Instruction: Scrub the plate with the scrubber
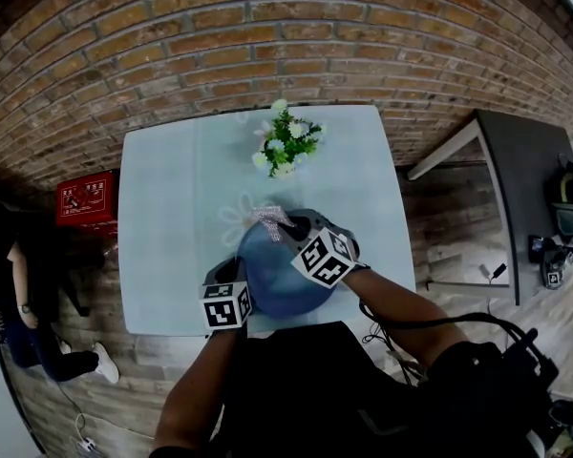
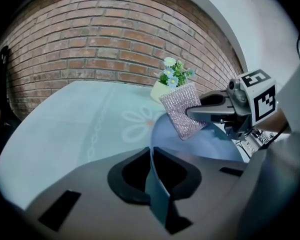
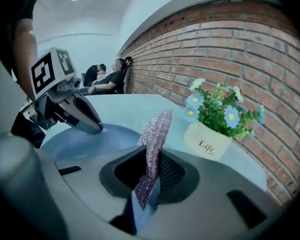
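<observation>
Pale table (image 1: 162, 218) with a blue plate (image 1: 277, 289) at its near edge and a flower pot (image 1: 285, 151) further back. Left gripper (image 2: 154, 171) is clamped on the plate's near rim. Right gripper (image 3: 149, 179) is clamped on the glittery scrubber (image 3: 155, 131), which sits over the plate's far side; can't tell if they touch.

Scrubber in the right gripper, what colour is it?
The scrubber is glittery silver-pink; the left gripper view shows it best.
</observation>
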Motion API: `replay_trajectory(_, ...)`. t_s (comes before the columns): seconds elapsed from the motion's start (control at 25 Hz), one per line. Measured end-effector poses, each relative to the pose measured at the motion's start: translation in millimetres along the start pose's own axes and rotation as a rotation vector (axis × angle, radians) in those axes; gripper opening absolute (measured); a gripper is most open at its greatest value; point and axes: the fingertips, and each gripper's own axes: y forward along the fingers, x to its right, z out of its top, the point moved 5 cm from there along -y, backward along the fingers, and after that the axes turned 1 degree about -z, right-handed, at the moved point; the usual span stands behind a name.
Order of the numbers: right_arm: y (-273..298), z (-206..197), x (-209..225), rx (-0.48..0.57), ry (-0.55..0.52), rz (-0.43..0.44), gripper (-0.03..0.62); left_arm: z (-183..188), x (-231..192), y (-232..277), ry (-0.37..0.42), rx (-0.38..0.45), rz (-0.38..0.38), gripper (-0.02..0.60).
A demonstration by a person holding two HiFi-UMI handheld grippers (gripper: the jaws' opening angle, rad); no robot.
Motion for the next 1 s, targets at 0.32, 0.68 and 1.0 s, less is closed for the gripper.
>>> replay_trajectory(0.32,-1.5,-17.7,6.6,-0.051,-0.052,-0.076,0.064,-0.7,-1.6,-0.5,-0.028,0.02,0.008,0.029)
replay_trajectory(0.68,-8.0,-29.6,14.9,-0.103,-0.049,-0.148,0.064,-1.3,-1.8,-0.2,-0.01,0.012,0.007,0.029)
replay_trajectory(1.0,-18.7,-43.4,21.0,-0.159,-0.008,-0.224,0.064,-0.3,-3.4,0.7,-0.007,0.009,0.006,0.029)
